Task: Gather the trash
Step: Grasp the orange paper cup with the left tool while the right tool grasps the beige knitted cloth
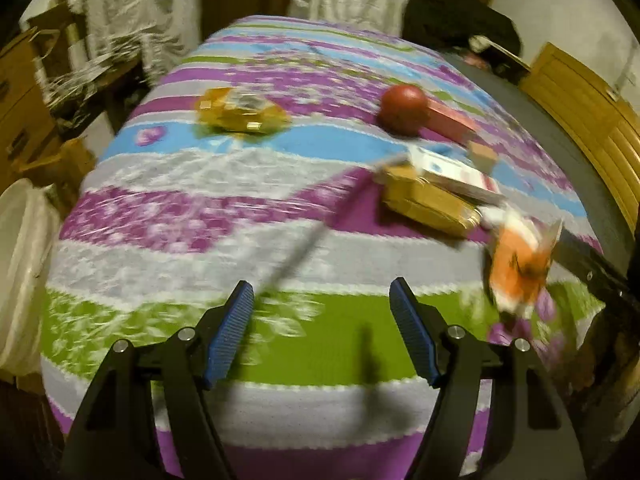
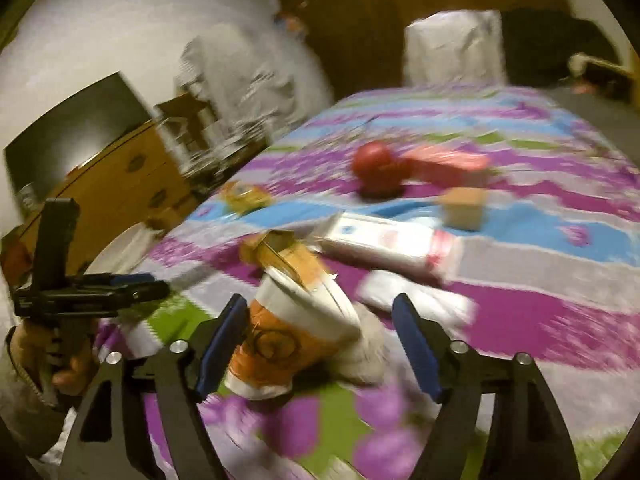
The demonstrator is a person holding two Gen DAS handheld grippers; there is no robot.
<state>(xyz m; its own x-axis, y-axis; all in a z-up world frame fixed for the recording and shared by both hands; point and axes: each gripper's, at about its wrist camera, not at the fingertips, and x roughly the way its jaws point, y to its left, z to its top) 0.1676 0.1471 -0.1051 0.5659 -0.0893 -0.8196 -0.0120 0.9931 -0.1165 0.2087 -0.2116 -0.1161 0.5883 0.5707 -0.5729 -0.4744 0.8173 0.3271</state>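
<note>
While both jaws gape, orange cup between right hand-held gripper fingers, gold box behind.

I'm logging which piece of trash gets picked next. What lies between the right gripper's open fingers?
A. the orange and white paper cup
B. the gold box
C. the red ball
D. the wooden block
A: the right gripper stands open around the tipped paper cup, with the other things farther off.

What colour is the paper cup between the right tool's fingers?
Orange with white bands, the paper cup shows best in the right wrist view.
</note>
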